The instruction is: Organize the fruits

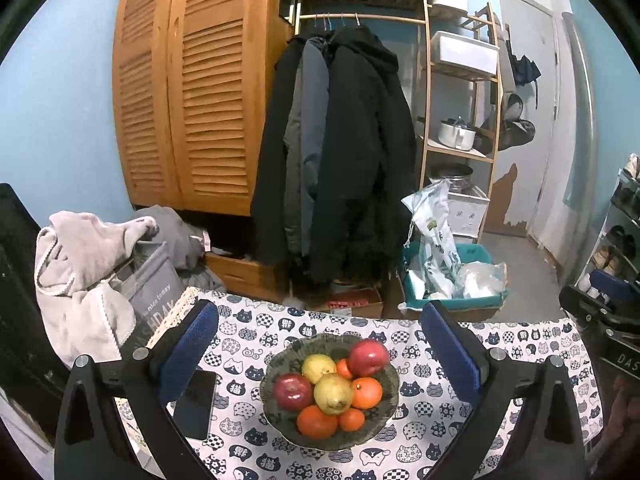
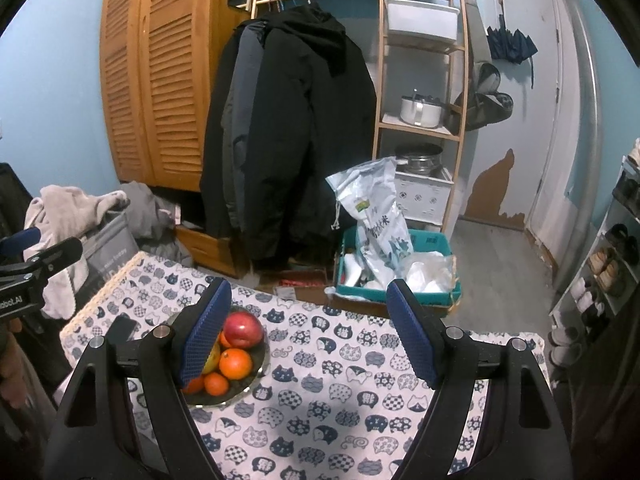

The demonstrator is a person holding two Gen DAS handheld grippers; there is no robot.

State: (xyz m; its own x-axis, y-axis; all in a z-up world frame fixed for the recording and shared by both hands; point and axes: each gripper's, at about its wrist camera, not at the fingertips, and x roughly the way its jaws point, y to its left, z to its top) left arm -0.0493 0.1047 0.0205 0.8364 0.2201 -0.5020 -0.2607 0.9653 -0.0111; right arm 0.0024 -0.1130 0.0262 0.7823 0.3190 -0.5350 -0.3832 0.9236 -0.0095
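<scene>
- Basically, dark patterned bowl [image 1: 276, 412] sat on cat-print tablecloth [image 1: 440, 432], approx centred betw. left gripper [image 1: 320, 344] fingers.
- Held 2 red apples [image 1: 368, 357], 2 yellow lemons [image 1: 333, 393], several oranges [image 1: 367, 392], heaped.
- Front lemon's long axis ran roughly upright in left wrist view.
- Left gripper wide open, empty.
- Right gripper [image 2: 308, 328] likewise spread, nothing held; bowl at its left finger.

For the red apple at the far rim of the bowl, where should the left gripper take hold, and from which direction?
Grip the far red apple across its widest middle, coming down from above. It sits highest at the bowl rim with its top and far side exposed, while a lemon and an orange crowd its near side. The open left gripper likely spans it.
</scene>
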